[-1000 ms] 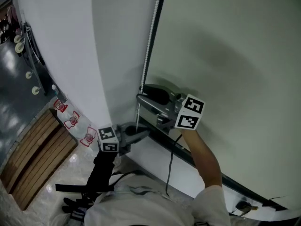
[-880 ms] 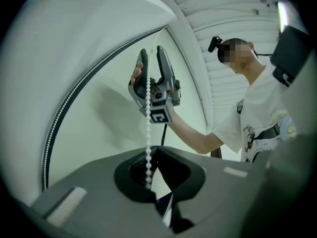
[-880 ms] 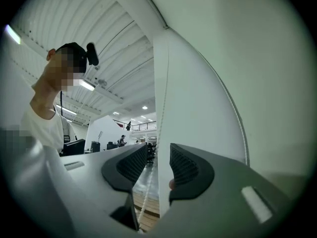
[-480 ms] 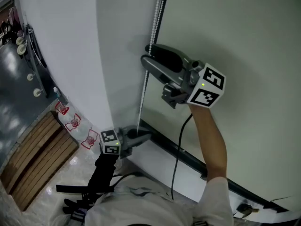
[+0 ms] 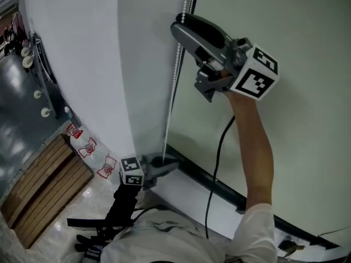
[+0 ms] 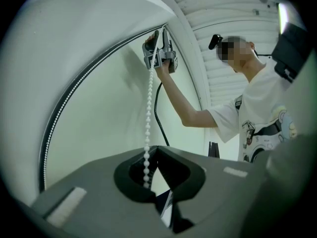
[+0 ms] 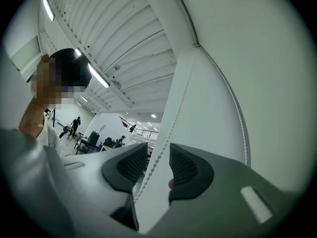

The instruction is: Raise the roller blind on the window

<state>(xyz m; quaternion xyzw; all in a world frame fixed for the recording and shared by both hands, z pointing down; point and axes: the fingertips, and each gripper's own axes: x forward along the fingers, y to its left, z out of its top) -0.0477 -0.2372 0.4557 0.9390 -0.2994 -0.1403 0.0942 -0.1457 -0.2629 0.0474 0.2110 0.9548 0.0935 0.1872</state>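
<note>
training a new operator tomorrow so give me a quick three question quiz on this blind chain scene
1. True or false: in the head view, the right gripper is held higher than the left gripper.
2. What runs between the right gripper's open jaws? A) a screwdriver B) the bead chain C) nothing at all
3. Fill in the blank: the left gripper's jaws are ____ on the bead chain.

Key: 1 true; 2 B; 3 shut
</note>
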